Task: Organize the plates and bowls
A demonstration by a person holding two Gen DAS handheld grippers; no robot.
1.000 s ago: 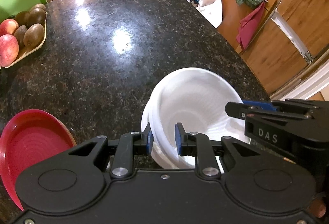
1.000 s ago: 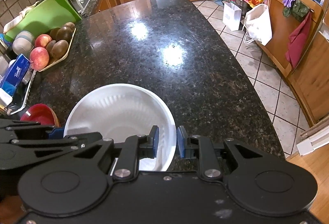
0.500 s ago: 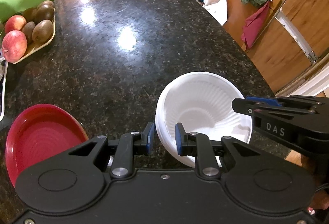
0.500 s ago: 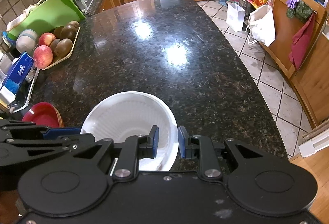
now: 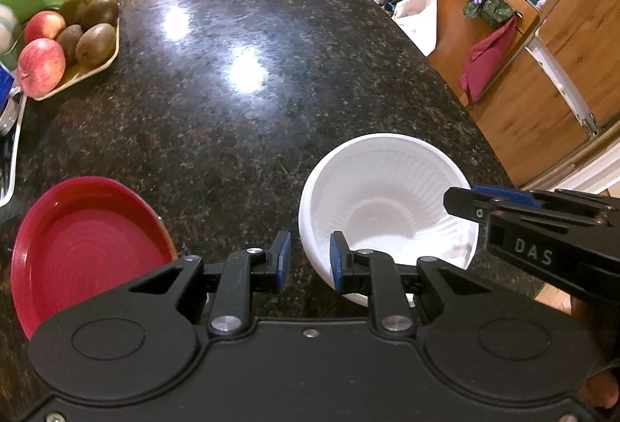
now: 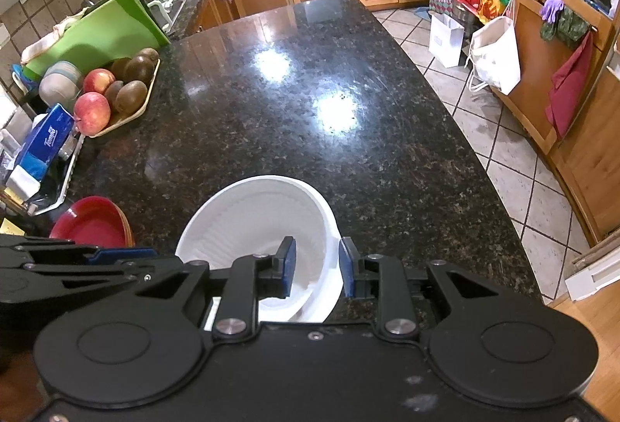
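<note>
Releasing appears to be the step in hand: the right gripper (image 6: pixel 317 269) is straddling the near-right wall of the white bowl (image 6: pixel 257 224), and its jaws have just been opening, so that the blue pads (image 6: pixel 287 267) are now standing slightly clear of the rim rather than pinching it. A second ago they were set closer about that rim. The left gripper (image 5: pixel 306 261) is sitting at the bowl's left edge with its jaws slightly spread and unchanged; the rim lies between its pads, but no pinch is showing. The bowl itself is resting level on the counter (image 5: pixel 240 85) near the front edge, whereas a second ago it was sitting tilted; in the earliest left view a second rim showed beneath it, so it may be a nested pair, though this cannot be confirmed now. The red plate (image 5: pixel 85 247) is lying to the left, well apart from the bowl. Judged from this, the white bowl is placed, and both grippers are becoming free for the next item.
</note>
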